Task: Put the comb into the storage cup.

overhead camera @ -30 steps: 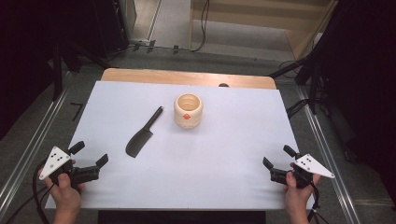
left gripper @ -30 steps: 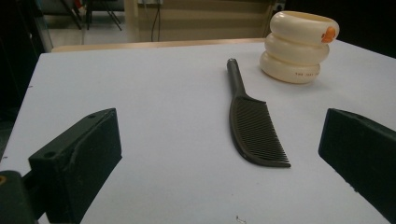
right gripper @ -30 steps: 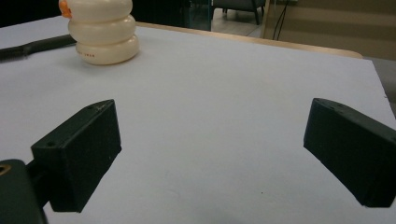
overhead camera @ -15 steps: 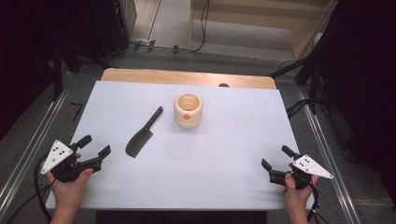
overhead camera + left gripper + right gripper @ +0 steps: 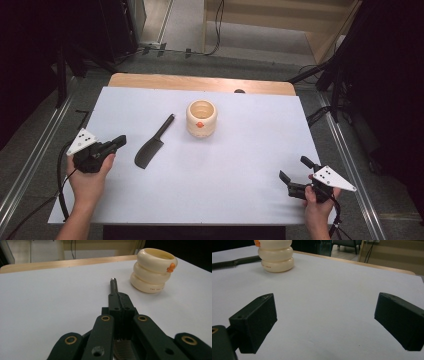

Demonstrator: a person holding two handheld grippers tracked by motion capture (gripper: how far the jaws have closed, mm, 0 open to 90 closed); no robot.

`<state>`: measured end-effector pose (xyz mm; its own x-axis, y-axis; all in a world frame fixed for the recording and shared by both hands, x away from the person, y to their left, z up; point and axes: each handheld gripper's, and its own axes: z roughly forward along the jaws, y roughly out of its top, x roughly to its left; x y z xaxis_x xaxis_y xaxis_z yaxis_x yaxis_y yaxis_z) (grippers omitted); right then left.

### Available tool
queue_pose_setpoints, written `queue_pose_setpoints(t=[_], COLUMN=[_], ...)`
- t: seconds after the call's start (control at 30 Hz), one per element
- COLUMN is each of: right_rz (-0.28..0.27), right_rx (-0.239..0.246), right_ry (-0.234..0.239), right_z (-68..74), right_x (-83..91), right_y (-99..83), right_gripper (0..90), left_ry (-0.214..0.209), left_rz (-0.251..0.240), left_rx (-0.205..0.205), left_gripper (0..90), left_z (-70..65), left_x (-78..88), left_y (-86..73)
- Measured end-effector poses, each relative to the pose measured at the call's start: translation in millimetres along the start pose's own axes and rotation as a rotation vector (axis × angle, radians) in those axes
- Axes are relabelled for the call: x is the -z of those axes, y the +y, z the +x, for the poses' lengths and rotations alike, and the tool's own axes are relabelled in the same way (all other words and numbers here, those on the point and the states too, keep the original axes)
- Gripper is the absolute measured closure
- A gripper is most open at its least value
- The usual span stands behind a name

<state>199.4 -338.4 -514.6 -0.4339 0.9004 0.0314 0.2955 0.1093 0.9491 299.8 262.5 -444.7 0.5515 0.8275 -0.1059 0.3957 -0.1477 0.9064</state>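
Left hand-held gripper (image 5: 119, 141) has just clenched, jaws meeting on nothing, nose aimed at the black knife (image 5: 152, 145) lying flat just right of it, apart. Right hand-held gripper (image 5: 292, 176) sits released at the near right of the worktop (image 5: 250, 190). Cream ringed pot (image 5: 201, 118) stands beyond the knife, toward the far side. Knife looks light, stiff, thin (likely plastic), low on the surface; best pinched across the slim handle (image 5: 165, 126), since the flat blade may slip.

A black knife (image 5: 152, 145), a cream cup (image 5: 201, 118) with an orange mark, on a white table (image 5: 240, 170).
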Motion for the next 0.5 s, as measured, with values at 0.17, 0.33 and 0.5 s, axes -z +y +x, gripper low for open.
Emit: queue_pose_setpoints(t=[0.17,0.33,0.5], right_rz=[-0.001,0.0,0.001], right_rx=[0.005,0.005,0.007], right_ry=[0.002,0.003,0.006], right_z=[0.0,0.0,0.1], right_x=[0.0,0.0,-0.2], right_y=[0.0,0.0,0.0], right_gripper=[2.5,2.6,2.6], left_ry=[-0.016,-0.028,-0.025], left_rz=[0.013,0.023,0.036], left_rx=[-0.004,-0.003,-0.003], left_gripper=[90.0,90.0,90.0], left_z=[-2.3,-4.1,-4.2], left_x=[-18.3,-33.6,-49.7], left_y=[12.1,22.1,29.0])
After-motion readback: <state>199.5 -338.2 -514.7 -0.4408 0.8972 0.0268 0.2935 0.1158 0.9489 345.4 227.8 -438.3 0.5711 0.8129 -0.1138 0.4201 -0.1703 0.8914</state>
